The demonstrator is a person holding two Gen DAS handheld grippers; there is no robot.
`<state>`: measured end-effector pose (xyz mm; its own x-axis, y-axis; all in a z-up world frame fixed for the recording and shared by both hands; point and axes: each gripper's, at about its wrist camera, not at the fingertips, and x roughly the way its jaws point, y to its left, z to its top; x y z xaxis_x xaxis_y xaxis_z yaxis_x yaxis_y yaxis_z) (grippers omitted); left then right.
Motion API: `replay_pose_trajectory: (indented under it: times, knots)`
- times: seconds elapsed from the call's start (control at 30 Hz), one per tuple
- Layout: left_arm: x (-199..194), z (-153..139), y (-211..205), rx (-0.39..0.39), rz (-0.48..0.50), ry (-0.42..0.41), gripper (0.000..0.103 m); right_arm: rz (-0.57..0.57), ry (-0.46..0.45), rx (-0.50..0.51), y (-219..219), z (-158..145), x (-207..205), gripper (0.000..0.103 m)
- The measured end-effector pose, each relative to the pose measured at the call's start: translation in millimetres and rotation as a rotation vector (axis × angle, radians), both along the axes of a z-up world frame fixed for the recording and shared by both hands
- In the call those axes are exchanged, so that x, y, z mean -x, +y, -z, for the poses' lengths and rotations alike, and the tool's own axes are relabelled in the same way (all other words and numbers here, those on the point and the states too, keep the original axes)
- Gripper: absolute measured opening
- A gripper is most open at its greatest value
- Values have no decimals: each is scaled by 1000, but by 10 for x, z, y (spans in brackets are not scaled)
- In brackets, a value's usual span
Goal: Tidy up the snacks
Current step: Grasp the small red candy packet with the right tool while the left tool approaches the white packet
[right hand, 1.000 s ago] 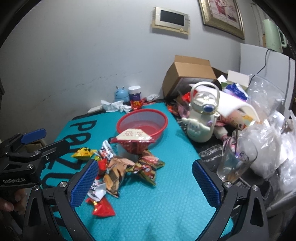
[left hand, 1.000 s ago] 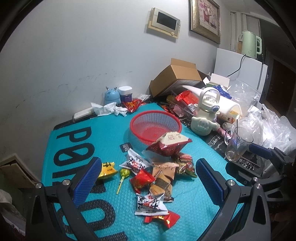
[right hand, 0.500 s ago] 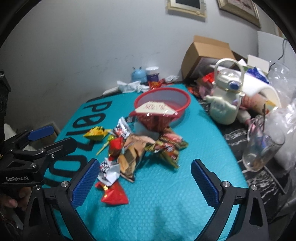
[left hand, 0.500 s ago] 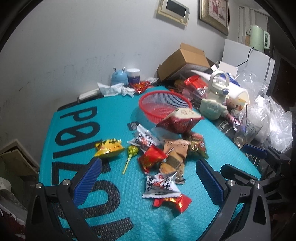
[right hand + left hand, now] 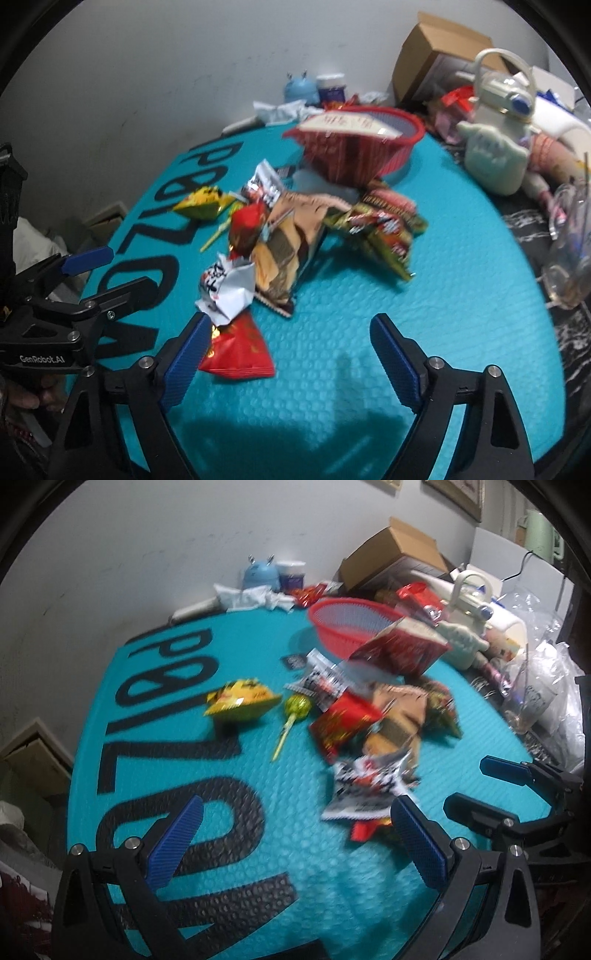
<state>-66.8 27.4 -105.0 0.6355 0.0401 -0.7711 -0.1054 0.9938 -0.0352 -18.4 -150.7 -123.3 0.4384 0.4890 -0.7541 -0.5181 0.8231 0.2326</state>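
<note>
A heap of snack packets lies on the teal mat (image 5: 221, 812), in front of a red basket (image 5: 354, 624) (image 5: 406, 147). It includes a yellow packet (image 5: 240, 701), a green lollipop (image 5: 295, 709), a white-and-black packet (image 5: 365, 790) (image 5: 225, 288), a brown packet (image 5: 288, 243) and a big red bag (image 5: 399, 650) leaning on the basket. My left gripper (image 5: 295, 834) is open over bare mat, left of the heap's near end. My right gripper (image 5: 290, 332) hangs low over the mat with its jaws closing. A small red packet (image 5: 240, 350) lies by its left finger, unpressed.
A cream character bottle (image 5: 495, 147), a glass (image 5: 569, 266), plastic bags (image 5: 554, 686) and a cardboard box (image 5: 391, 554) crowd the right and back. A blue toy (image 5: 260, 572) and crumpled tissue stand by the wall. The mat's left edge drops off.
Both grippers have come down toward the mat and tipped more downward, so the heap looks larger and nearer. The right jaws have narrowed a little. The snacks have not moved.
</note>
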Motion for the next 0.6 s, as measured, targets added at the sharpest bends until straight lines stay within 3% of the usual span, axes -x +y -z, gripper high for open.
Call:
replay_pose_trajectory:
  times: [0.37,0.4,0.47,0.6]
  knots:
    - [-1,171,166,46,-25,23,103,-133,95,10,297,321,-63,69]
    - [-14,173,167,52,-24,23,103,-144,88,10,303,320,-57,65]
    - [-39,170,158,65,-20,20,103,-184,104,-3,314,329,-37,41]
    - [-93,150,92,87,4,13,103,-209,83,18,330,286,13,33]
